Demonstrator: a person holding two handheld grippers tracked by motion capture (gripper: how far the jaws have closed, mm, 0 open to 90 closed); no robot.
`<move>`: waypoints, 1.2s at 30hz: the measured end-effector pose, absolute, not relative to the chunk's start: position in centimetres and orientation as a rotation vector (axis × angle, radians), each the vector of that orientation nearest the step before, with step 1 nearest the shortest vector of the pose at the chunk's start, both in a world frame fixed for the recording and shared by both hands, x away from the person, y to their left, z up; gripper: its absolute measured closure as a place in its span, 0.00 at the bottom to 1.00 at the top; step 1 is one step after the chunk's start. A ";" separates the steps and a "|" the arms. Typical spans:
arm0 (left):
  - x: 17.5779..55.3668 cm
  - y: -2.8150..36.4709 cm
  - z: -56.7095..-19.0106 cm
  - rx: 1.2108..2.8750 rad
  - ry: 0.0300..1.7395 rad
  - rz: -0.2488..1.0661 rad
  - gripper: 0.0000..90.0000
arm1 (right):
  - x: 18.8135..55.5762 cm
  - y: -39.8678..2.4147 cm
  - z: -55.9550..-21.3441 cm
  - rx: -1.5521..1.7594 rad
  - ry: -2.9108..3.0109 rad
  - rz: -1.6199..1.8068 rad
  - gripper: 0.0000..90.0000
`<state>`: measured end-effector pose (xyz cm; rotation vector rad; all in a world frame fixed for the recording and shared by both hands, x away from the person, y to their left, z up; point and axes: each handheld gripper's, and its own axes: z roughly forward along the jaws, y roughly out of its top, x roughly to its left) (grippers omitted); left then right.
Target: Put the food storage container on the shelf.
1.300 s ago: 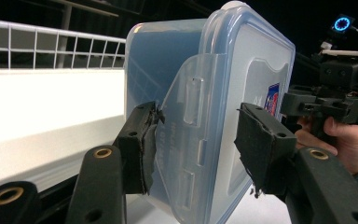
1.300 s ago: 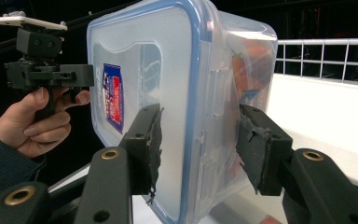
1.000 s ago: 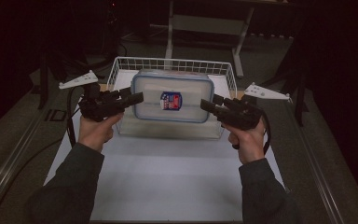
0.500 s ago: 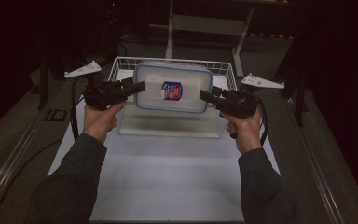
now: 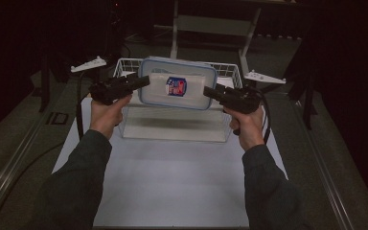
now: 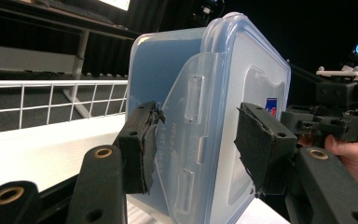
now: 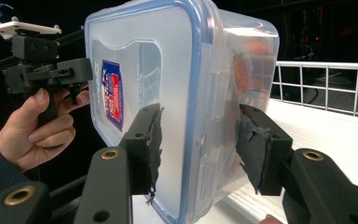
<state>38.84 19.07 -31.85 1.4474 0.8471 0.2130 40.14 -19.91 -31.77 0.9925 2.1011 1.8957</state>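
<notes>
We had the lidded plastic box [image 5: 178, 90] off the white surface [image 5: 172, 167], carried between both grippers. Left gripper [image 5: 141, 81] fingers [image 6: 140, 144] clamped its left short end, right gripper [image 5: 210, 91] fingers [image 7: 144, 144] the right end. Long axis ran hand to hand, both equally near. Wire basket [image 5: 124, 67] sat just beyond and below the box.

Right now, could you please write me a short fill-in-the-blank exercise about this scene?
1. The left gripper and right gripper together hold a plastic ____ above the table.
2. The lid's rim is coloured ____.
3. Behind the lifted load stands a white wire ____.
4. On the lid sits a red and blue ____.

Missing words: container; blue; basket; sticker
</notes>
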 end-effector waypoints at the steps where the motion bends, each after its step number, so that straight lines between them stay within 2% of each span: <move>1: 39.1 19.1 -32.0 1.443 0.852 0.209 0.54 | 40.3 -19.9 -31.8 1.001 2.102 1.893 0.57; 22: 41.3 18.7 -33.8 1.466 0.958 0.199 0.54 | 42.3 -19.5 -33.1 1.091 2.127 1.817 0.57; 36: 42.1 17.9 -33.8 1.385 1.058 0.182 0.53 | 43.7 -19.7 -32.7 1.255 2.094 1.833 0.56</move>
